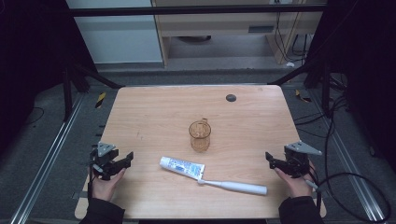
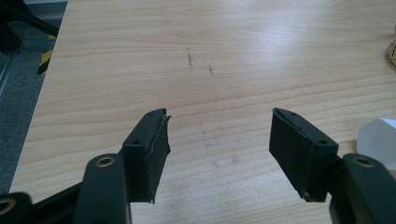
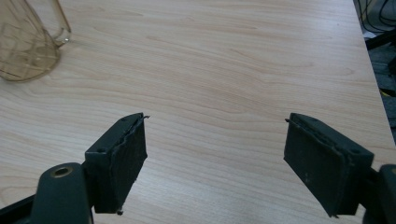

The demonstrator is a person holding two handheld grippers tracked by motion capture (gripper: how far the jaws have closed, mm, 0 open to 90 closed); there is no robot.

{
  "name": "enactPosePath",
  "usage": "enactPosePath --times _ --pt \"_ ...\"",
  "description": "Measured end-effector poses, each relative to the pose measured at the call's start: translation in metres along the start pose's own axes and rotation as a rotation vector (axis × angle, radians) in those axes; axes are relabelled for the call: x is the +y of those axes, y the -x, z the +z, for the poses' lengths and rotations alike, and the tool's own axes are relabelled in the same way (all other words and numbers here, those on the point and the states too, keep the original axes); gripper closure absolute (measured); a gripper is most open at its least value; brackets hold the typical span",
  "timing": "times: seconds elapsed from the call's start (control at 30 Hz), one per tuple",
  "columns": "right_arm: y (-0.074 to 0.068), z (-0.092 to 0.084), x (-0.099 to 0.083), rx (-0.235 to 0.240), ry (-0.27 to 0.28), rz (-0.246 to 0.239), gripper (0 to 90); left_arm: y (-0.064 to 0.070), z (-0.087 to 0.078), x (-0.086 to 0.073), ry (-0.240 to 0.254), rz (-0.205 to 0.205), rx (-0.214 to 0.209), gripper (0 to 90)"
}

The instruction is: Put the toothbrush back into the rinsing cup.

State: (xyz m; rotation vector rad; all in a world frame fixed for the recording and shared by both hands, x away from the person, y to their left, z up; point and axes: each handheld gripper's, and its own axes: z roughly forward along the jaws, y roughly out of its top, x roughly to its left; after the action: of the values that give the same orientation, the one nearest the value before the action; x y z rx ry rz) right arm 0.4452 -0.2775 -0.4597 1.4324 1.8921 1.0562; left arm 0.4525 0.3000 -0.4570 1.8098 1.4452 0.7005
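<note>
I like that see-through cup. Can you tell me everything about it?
The cup looks like clear, amber-tinted plastic or glass with a criss-cross pattern on its wall and a small handle at the back. It stands upright, mouth up and looks empty, near the middle of the wooden table. Nothing touches it; the toothpaste tube lies just in front.

Black hand-held grippers, grey plates, dark sleeves

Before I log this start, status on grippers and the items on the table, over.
Left gripper open, right gripper open, both empty at the table edges. Toothpaste tube, toothbrush and cup untouched mid-table. Nothing in the way.
</note>
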Motion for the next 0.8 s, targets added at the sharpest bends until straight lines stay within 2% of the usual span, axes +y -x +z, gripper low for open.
enactPosePath --times 0.23,0.33,0.4,0.47,0.5,0.63,0.73,0.8 --pt "-0.006 -0.009 0.006 0.046 0.011 -0.011 24.3 0.001 -0.002 -0.002 0.015 0.022 -0.015 43.4" --pt "-0.013 -0.012 0.01 0.083 0.015 -0.032 26.0 0.0 0.0 -0.001 -0.017 0.019 -0.039 47.0" --pt "-0.015 -0.013 0.011 0.092 0.02 -0.04 26.9 0.001 0.0 -0.001 -0.025 0.022 -0.047 47.2" --pt "-0.021 -0.015 0.014 0.139 0.015 -0.045 27.8 0.002 0.001 -0.002 -0.023 0.03 -0.045 46.7" --pt "-0.021 -0.015 0.014 0.139 0.015 -0.045 27.8 0.002 0.001 -0.002 -0.019 0.032 -0.045 46.7" --pt "-0.033 -0.015 0.017 0.185 -0.017 -0.095 28.4 0.003 0.0 -0.002 0.006 0.039 -0.069 44.6" --pt "-0.042 -0.015 0.019 0.209 -0.037 -0.139 29.4 0.005 0.0 -0.002 -0.002 0.058 -0.073 43.7" --pt "-0.047 -0.014 0.021 0.226 -0.047 -0.163 29.3 0.005 0.001 -0.002 -0.007 0.055 -0.072 43.7"
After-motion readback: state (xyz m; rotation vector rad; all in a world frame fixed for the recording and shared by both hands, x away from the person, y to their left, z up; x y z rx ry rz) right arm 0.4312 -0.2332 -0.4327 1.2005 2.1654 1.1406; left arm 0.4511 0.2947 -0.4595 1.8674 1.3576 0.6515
